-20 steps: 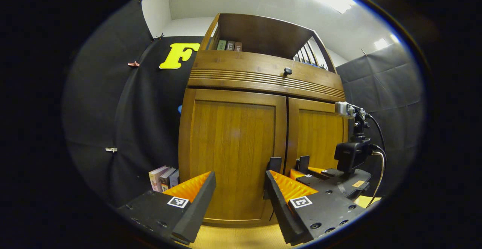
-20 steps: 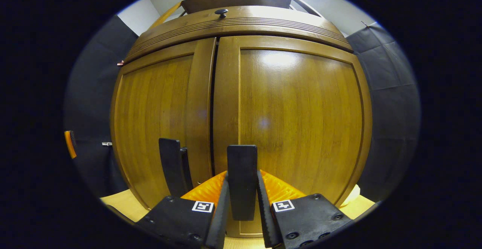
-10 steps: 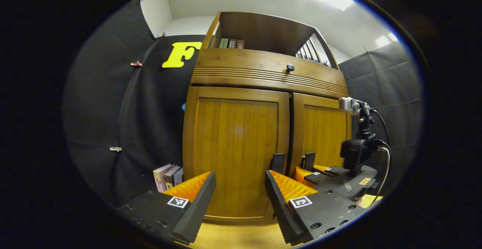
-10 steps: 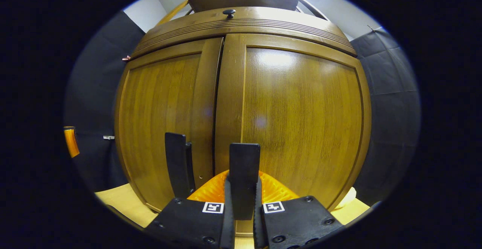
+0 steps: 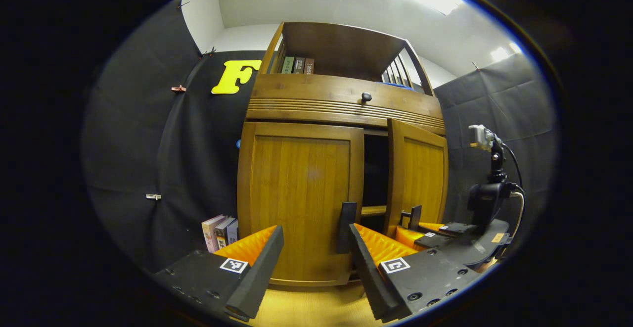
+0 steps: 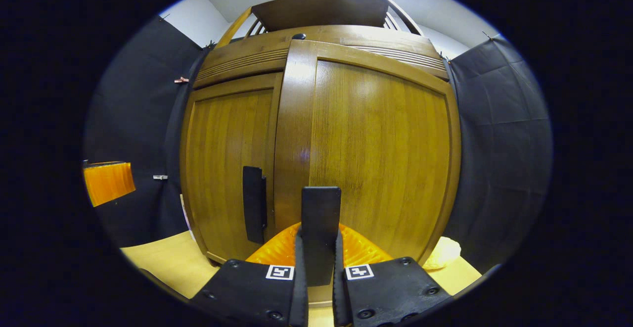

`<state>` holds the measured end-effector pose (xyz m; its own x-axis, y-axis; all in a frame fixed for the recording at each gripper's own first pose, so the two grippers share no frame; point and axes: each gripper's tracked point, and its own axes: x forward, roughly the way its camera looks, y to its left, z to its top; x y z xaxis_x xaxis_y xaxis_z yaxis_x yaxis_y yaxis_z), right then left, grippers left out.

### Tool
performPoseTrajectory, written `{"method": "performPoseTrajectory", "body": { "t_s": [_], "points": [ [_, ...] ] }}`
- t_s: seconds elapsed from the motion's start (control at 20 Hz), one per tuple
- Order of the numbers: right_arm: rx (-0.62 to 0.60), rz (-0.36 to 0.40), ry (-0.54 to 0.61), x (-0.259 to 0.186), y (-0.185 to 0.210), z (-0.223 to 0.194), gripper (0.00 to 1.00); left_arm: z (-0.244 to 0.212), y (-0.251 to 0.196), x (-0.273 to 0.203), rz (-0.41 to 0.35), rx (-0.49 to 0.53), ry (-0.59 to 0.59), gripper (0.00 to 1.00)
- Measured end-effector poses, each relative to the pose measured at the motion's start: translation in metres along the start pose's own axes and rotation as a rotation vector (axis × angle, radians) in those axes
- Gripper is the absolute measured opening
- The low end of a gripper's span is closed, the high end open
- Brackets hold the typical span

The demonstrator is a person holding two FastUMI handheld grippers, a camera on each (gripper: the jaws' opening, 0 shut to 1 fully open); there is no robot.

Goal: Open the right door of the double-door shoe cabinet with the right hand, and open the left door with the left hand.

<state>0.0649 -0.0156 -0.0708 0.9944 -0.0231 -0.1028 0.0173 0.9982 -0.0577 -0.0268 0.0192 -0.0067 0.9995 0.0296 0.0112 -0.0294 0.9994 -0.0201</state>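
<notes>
**Right door part open**

My right claw (image 6: 320,262) pinches the black handle (image 6: 321,233) on the right door (image 6: 376,149), which stands out from the shoe cabinet (image 5: 341,104). A dark gap shows beside its edge. My left claw (image 5: 311,257) is wide open, near the shut left door (image 5: 296,193).

Right claw (image 6: 319,248) was clamped tight, both fingers (image 6: 299,287) pressing on the right door handle (image 6: 321,233), claw level. Left claw (image 5: 311,262) sat wide open, fingers (image 5: 257,272) apart, gripping nothing, pointed forward, low.
</notes>
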Motion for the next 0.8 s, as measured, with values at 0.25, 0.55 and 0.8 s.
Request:
{"method": "performPoseTrajectory", "body": {
  "t_s": [0.25, 0.55, 0.8],
  "points": [
    [0.012, 0.040, -0.006, -0.042, -0.021, 0.005, 0.23, -0.006, -0.011, -0.006, 0.021, 0.017, 0.015, 0.79],
    [0.008, 0.052, -0.004, -0.080, -0.048, 0.008, 0.19, -0.014, -0.037, -0.002, -0.010, 0.002, 0.024, 0.82],
    [-0.003, 0.003, -0.010, -0.106, -0.080, 0.011, 0.23, -0.016, -0.054, 0.007, -0.054, 0.015, 0.011, 0.79]
  ]
}}
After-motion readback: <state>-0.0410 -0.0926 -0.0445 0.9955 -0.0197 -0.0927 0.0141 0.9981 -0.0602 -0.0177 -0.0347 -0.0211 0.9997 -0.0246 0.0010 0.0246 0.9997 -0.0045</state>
